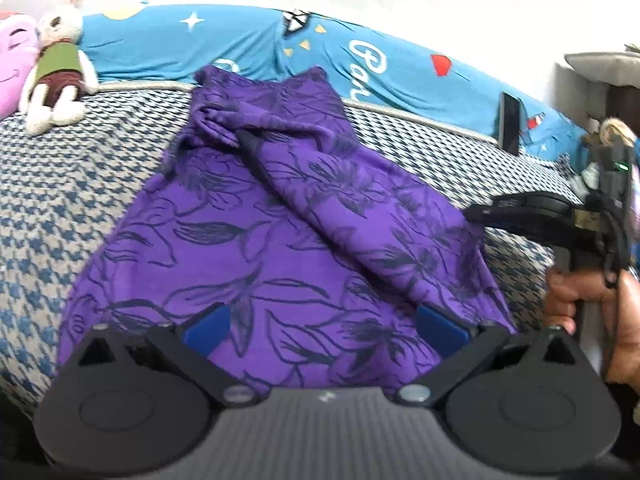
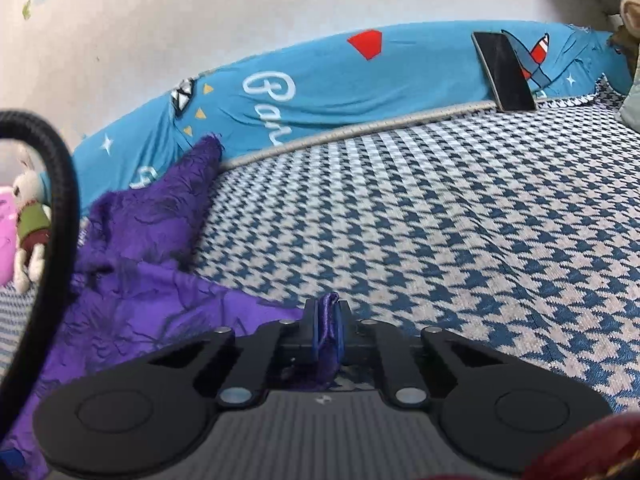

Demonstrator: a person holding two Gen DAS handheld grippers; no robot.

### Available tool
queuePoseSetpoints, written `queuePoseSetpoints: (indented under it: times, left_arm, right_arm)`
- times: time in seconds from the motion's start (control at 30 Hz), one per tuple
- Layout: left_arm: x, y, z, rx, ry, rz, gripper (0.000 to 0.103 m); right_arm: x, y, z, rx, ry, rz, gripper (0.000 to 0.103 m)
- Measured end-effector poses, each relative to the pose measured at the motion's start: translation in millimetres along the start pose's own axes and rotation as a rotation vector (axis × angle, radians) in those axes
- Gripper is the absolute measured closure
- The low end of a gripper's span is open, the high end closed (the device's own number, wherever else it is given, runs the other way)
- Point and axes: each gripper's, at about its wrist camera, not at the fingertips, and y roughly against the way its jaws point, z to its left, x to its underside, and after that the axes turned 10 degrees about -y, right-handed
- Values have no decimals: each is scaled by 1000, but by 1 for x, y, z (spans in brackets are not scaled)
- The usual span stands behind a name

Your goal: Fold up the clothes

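The purple floral garment (image 1: pixel 280 240) lies on the bed (image 1: pixel 60 184); the right gripper (image 2: pixel 327 330) pinches its edge while the left gripper (image 1: pixel 324 330) hovers with fingers spread, so it should probably grasp the near hem before both fold evenly.

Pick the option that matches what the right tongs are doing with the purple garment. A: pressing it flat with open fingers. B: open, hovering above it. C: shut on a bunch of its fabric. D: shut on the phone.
C: the right tongs have their blue pads closed on a fold of the purple garment, while the left tongs stand open over it.
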Motion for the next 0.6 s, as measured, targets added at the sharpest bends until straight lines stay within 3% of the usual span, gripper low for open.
queuePoseSetpoints:
  times: [0.2, 0.37, 0.6]
  left_arm:
    - [0, -2, 29, -89, 123, 32, 0]
    - [2, -1, 50, -106, 224, 43, 0]
    - [-3, 9, 68, -117, 291, 17, 0]
  right_arm:
    - [-3, 32, 26, -165, 33, -26, 93]
    - [3, 60, 52, -306, 52, -16, 93]
    - [14, 94, 98, -499, 113, 13, 93]
